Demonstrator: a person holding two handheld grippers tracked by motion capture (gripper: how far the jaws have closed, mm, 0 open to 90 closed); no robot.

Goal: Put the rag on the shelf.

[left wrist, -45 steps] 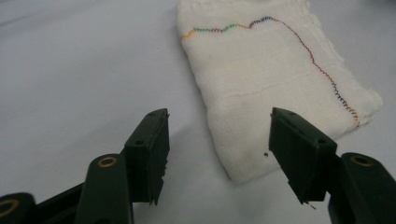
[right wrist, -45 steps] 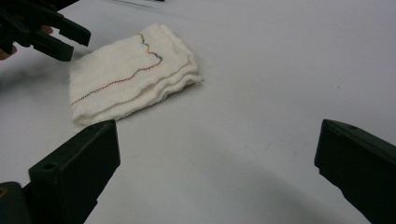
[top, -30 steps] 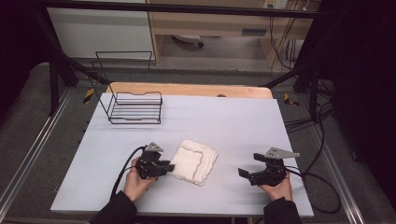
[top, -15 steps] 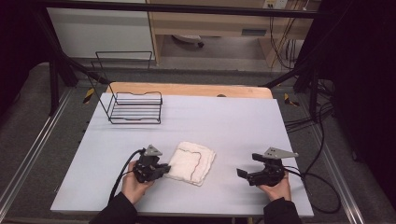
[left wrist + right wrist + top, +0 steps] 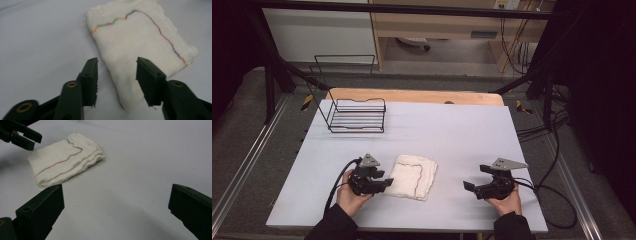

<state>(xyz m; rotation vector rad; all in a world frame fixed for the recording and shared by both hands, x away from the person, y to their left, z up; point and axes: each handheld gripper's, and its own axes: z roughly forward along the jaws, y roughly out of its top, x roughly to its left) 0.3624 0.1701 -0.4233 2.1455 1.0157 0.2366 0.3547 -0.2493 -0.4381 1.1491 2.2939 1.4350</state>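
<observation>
Near the front edge of my pale surface [image 5: 462, 125], a folded cloth [image 5: 414, 176] lies flat between both claws.
My left claw [image 5: 384, 184] has just been opening, jaws apart astride the cloth's near-left edge, gripping nothing; my right claw [image 5: 468, 186] is spread wide, well apart. Soft white layers, wavy coloured stitching. A black wire rack [image 5: 357, 115] stands far left.

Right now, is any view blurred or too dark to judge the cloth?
High view: dim surround, table evenly lit, folded cloth soft but readable. Left gripper view: cloth stitching fairly sharp, near jaws blurred. Right gripper view: cloth clear, its jaws dark and soft.
</observation>
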